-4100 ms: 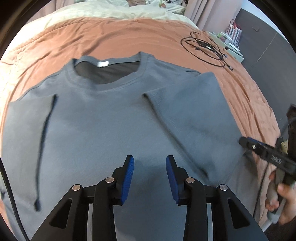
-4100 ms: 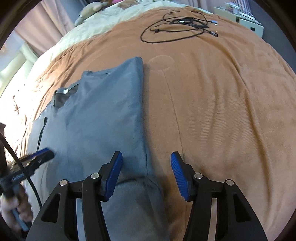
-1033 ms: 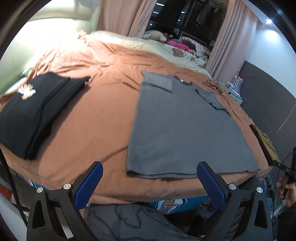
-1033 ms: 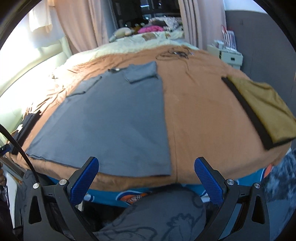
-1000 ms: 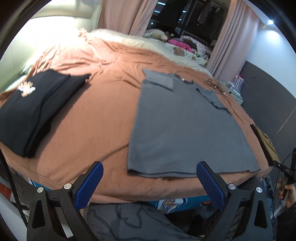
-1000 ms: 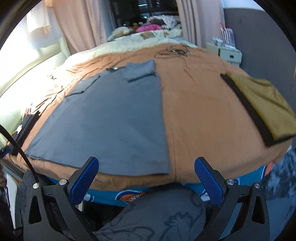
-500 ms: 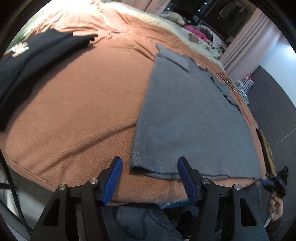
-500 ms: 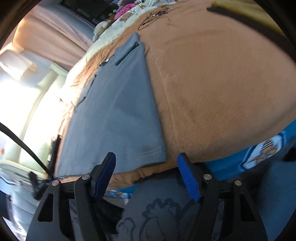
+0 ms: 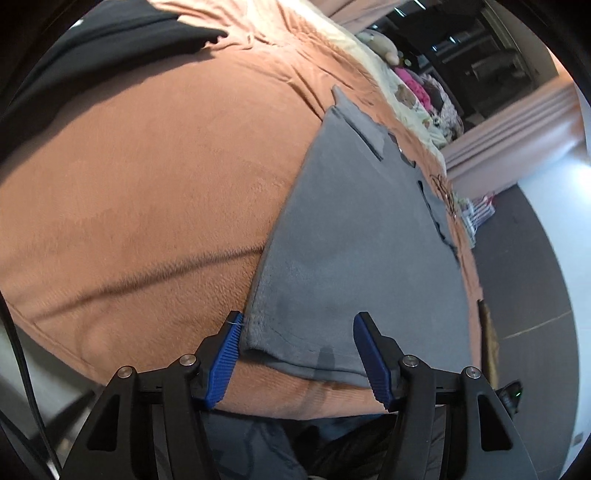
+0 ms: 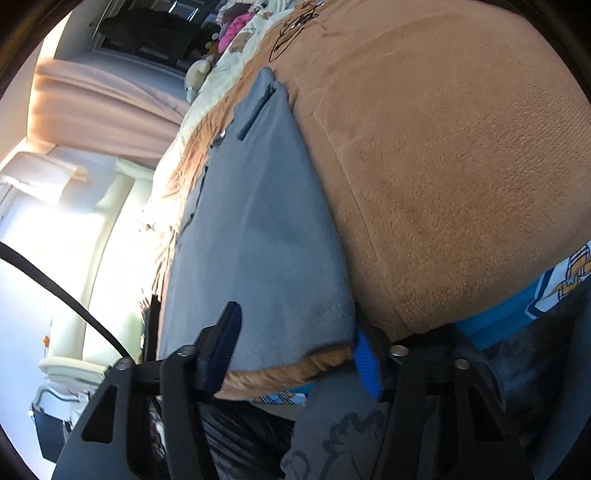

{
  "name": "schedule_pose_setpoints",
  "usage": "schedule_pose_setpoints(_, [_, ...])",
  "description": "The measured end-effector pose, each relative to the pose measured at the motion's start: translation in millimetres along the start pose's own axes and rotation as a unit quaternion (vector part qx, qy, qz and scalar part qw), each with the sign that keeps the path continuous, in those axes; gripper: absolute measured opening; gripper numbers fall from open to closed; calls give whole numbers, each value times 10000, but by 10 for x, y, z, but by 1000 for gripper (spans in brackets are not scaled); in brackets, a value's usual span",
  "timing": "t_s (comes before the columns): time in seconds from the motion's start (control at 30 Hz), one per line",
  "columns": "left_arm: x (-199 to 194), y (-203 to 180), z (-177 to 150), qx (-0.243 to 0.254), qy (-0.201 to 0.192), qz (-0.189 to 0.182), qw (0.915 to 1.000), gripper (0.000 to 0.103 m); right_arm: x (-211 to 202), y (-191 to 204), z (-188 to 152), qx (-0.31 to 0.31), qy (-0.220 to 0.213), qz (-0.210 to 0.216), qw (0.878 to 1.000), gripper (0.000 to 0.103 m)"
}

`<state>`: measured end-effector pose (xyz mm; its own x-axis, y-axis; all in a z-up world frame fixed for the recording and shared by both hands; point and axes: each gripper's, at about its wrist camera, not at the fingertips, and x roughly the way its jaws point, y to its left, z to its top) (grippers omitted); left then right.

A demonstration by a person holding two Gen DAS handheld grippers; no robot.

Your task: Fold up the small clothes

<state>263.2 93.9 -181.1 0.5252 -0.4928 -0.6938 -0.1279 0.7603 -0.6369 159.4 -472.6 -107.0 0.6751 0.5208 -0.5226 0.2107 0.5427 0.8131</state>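
A grey T-shirt (image 9: 362,240) lies flat on the brown blanket (image 9: 147,184), sleeves folded in, hem at the near bed edge. My left gripper (image 9: 299,350) straddles the hem's left corner. One blue pad sits at the shirt's side edge and the other over the hem, with the cloth loose between them. In the right wrist view the same shirt (image 10: 258,240) runs away from me. My right gripper (image 10: 295,350) is around the hem's right corner and its jaws are closing. Its right fingertip (image 10: 365,365) is tucked at the blanket edge beside the corner, and no squeeze shows.
A folded black garment (image 9: 92,44) lies at the far left of the bed and a folded olive one (image 9: 487,343) at the right edge. A black cable (image 10: 291,26) sits near the shirt's far end. A person's grey patterned trousers (image 10: 332,435) are close under the bed edge.
Both grippers have dropped to the hem's two corners and rolled sideways. Both pairs of jaws went from very wide to narrower, and the right pair is narrower than half a second ago.
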Motion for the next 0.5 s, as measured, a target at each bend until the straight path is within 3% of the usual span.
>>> schedule_pose_setpoints(0.27, [16, 74, 1, -538, -135, -223, 9982, 62, 230, -38, -198, 156, -115, -37, 9998, 42])
schedule_pose_setpoints(0.43, [97, 21, 66, -688, -142, -81, 9975, 48, 313, -28, -221, 357, -412, -27, 9985, 41])
schedule_pose_setpoints(0.5, [116, -12, 81, -606, -98, 12, 9981, 42, 348, 12, -246, 379, -474, -112, 9981, 32])
